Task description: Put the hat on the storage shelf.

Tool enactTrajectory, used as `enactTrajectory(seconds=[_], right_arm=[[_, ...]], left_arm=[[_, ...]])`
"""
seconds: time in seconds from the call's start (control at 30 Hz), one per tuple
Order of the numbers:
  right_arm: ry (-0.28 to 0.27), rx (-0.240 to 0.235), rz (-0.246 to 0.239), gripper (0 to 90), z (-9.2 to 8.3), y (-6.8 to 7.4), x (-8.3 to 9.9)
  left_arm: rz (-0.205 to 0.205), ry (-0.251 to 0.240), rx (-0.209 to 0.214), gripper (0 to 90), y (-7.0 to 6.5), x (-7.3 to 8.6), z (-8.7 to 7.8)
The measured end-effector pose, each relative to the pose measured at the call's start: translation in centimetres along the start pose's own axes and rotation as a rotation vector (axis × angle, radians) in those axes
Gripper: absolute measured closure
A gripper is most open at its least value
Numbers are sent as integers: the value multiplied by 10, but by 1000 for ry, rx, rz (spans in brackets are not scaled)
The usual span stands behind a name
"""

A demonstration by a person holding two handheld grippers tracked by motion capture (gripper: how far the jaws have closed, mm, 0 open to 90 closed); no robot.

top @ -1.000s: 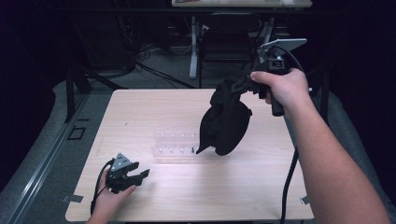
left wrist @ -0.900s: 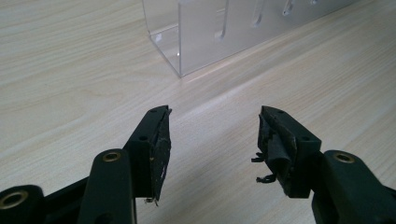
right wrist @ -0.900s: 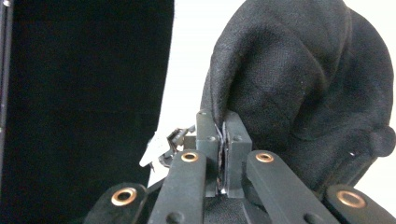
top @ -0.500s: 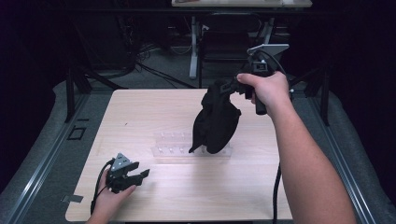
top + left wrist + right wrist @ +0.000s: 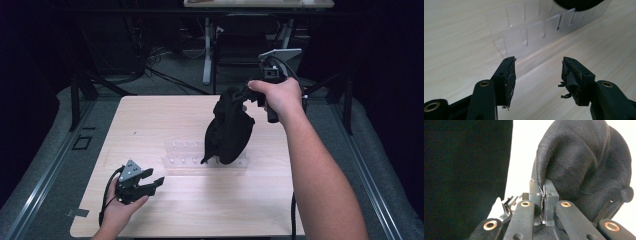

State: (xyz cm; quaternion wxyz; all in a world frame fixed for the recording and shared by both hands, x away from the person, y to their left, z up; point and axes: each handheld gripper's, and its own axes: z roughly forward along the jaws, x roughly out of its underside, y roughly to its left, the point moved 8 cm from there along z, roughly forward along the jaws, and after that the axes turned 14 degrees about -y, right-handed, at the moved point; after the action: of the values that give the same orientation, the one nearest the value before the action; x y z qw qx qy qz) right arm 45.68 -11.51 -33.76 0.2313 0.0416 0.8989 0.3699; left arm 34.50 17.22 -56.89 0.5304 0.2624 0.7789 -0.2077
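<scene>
One black cap (image 5: 227, 127), pinched at its edge by the closed right gripper (image 5: 243, 95), hangs above one clear rack (image 5: 182, 154) mid-table (image 5: 165, 115). Left gripper (image 5: 152, 180), near left, gapes wide, holding nothing.

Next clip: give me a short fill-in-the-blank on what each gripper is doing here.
1. The right gripper is shut on a black ____.
2. The left gripper has its jaws ____.
3. The black cloth hangs over a clear plastic ____ on the table.

Missing words: cloth; open; rack
</scene>
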Motion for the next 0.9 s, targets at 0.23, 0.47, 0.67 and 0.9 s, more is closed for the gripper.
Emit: enactTrajectory(seconds=[0.23,0.47,0.67,0.9], right_arm=[[-10,-26,5,876,7,7,-1],[-5,-57,5,872,16,18,2],[2,-76,4,872,22,22,5],[8,-77,-3,869,25,27,7]], left_arm=[[35,-27,66,508,-25,-32,13],[64,-35,98,522,-42,-53,29],[83,-46,128,542,-61,-68,42],[120,-63,145,610,-76,-86,53]])
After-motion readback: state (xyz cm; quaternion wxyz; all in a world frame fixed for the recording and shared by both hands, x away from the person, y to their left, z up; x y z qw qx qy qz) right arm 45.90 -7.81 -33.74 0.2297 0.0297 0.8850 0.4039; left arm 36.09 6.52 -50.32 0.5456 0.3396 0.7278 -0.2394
